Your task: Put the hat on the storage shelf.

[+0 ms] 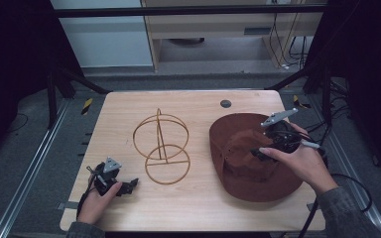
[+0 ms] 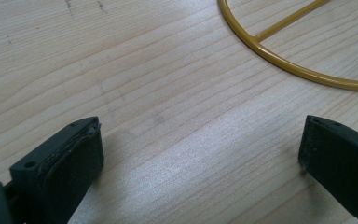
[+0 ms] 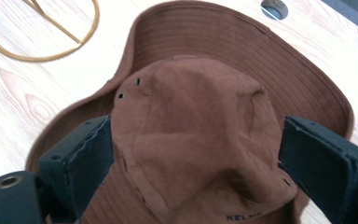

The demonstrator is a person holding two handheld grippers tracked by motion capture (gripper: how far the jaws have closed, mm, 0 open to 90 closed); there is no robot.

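right up close, two black jaws of the right gripper (image 3: 191,154) stand wide apart on either side of the brown hat (image 3: 200,140), its crown sitting between them; one pad looks to be brushing the crown's side, the other stands just off it, so nothing is squeezed. in the high view the right gripper (image 1: 278,141) hovers over the hat (image 1: 250,158), which lies at about 3 o'clock on the wooden table (image 1: 198,203), its brim spread flat and reaching toward the 5 o'clock edge. the person's right hand (image 1: 305,163) comes in from 5 o'clock. over at 7 o'clock the left hand (image 1: 96,201) holds the left gripper (image 1: 129,186) low on the table, jaws spread wide with bare wood between them, gripping nothing. a gold wire stand (image 1: 161,148) of rings sits at the table's centre, well apart from the hat; its base ring (image 2: 298,51) curves by at 1 o'clock in the left gripper view. a small round grey cap (image 1: 225,103) sits at 12 o'clock.
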